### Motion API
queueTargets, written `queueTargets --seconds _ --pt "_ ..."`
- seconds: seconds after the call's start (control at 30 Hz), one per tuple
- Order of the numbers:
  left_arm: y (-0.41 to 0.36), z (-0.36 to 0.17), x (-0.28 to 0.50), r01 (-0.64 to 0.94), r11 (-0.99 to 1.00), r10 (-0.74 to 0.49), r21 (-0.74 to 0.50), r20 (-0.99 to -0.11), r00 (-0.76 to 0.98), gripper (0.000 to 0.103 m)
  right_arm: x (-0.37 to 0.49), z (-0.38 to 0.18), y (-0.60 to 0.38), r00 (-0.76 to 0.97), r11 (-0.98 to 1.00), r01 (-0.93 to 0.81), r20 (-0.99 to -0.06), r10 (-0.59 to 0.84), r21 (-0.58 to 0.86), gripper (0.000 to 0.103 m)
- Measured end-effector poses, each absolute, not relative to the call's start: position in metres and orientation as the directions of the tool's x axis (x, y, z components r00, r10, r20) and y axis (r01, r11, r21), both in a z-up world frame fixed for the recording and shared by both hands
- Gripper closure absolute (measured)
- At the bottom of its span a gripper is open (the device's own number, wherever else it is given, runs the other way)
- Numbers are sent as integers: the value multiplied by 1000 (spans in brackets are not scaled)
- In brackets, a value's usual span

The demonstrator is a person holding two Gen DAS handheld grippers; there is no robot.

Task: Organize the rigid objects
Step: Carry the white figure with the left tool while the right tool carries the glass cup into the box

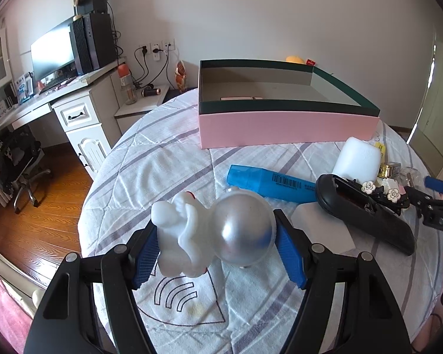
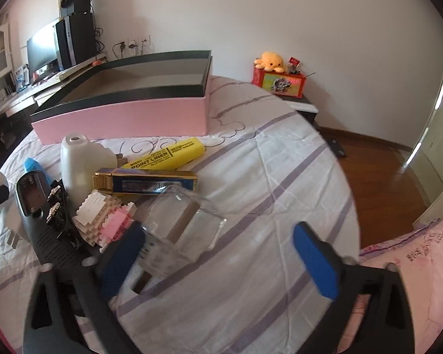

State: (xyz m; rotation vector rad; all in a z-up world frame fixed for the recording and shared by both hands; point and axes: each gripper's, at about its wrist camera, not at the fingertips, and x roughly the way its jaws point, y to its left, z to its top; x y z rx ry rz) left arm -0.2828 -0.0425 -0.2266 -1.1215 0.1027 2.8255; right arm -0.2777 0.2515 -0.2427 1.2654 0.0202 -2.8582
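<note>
While your left tongs (image 1: 215, 250) clamp the white figurine with its silver ball (image 1: 242, 233), its long axis runs across the pads, ball to the right. Your right tongs (image 2: 221, 259) stand wide, the left pad by a clear plastic block (image 2: 183, 224), nothing gripped. Both hover over a striped quilt (image 2: 265, 177) on the bed; the pink box (image 1: 286, 129) sits beyond, a desk (image 1: 73, 94) by the wall.

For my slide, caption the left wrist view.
Left gripper fingers clamp a white-and-silver figurine before the pink box.
</note>
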Motion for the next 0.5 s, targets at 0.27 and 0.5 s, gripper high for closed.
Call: queueTargets --seconds 0.27,0.5 --pt "-38 -221 -281 -131 -991 79 26 -677 -731 31 -278 -241 255 -675 -996 79 -734 -78 34 51" --pt "-33 -208 -279 -152 -988 98 25 -656 -748 31 -272 -229 265 -702 -996 77 -706 -91 51 51"
